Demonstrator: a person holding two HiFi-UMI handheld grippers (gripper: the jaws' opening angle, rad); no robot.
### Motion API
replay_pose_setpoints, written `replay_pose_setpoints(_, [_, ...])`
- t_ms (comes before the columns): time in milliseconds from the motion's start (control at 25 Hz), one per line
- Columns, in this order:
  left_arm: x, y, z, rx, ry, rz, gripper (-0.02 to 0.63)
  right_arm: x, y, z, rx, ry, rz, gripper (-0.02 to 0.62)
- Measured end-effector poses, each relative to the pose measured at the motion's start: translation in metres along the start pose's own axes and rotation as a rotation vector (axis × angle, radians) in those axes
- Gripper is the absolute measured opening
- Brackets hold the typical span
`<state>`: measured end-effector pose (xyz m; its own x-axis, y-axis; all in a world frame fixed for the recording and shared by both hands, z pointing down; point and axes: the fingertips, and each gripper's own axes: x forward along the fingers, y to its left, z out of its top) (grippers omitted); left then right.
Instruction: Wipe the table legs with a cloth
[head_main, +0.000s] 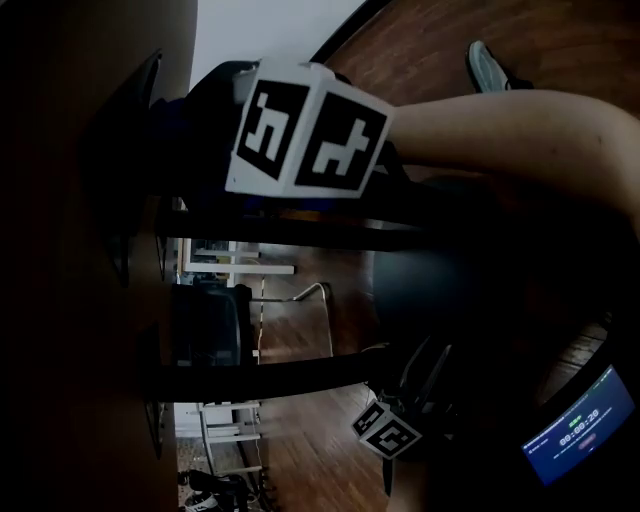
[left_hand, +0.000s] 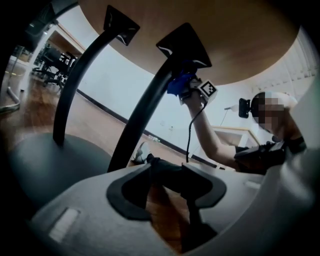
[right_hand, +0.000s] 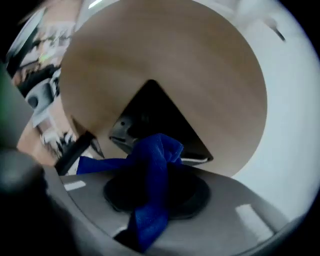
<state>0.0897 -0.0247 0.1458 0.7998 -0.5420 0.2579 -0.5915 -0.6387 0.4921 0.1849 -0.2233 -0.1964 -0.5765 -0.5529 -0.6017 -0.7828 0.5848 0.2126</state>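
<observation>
Blue cloth sits bunched between the jaws of the right gripper, which are clamped onto it. One tail sticks out to the side and another hangs down toward the camera. It looks soft, light and limp, so I judge it will fold and drag rather than push; taking it by a thick wad, as here, leaves a pad proud of the jaws for rubbing. Just beyond it is the black mounting plate where a table leg meets the underside of the wooden tabletop. The left gripper looks up from low down, jaws apart with nothing between them, well apart from that leg — smooth, stiff, curved.
</observation>
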Motion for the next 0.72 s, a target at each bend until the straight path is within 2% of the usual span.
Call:
replay_pose_setpoints(80, [0.000,0.003,-0.003,-0.013,0.006,0.006,0.192,0.003,-0.009,-0.010,0.321,-0.004,0.087,0.103])
replay_pose_setpoints(160, [-0.001,0.005,-0.004,-0.018,0.014,0.014,0.192,-0.006,-0.008,-0.030,0.543,0.000,0.151,0.103])
replay_pose_setpoints(280, [-0.005,0.011,-0.002,-0.016,0.014,0.032,0.190,-0.038,0.004,-0.089,0.761,0.071,0.163,0.103])
replay_pose_setpoints(400, [-0.009,0.017,0.002,-0.016,0.006,0.044,0.190,-0.079,0.019,-0.163,0.975,0.193,0.137,0.103])
replay_pose_setpoints(480, [-0.009,0.019,0.005,-0.011,0.006,0.046,0.190,-0.108,0.030,-0.213,1.076,0.291,0.091,0.101])
replay_pose_setpoints(600, [-0.008,0.023,0.010,-0.002,0.005,0.046,0.190,-0.145,0.045,-0.275,1.093,0.447,0.021,0.101])
replay_pose_setpoints(680, [-0.005,0.025,0.013,0.007,0.008,0.046,0.190,-0.156,0.051,-0.294,1.095,0.503,-0.002,0.101])
replay_pose_setpoints(720, [-0.002,0.026,0.014,0.014,0.013,0.046,0.190,-0.155,0.050,-0.292,1.096,0.500,-0.005,0.100])
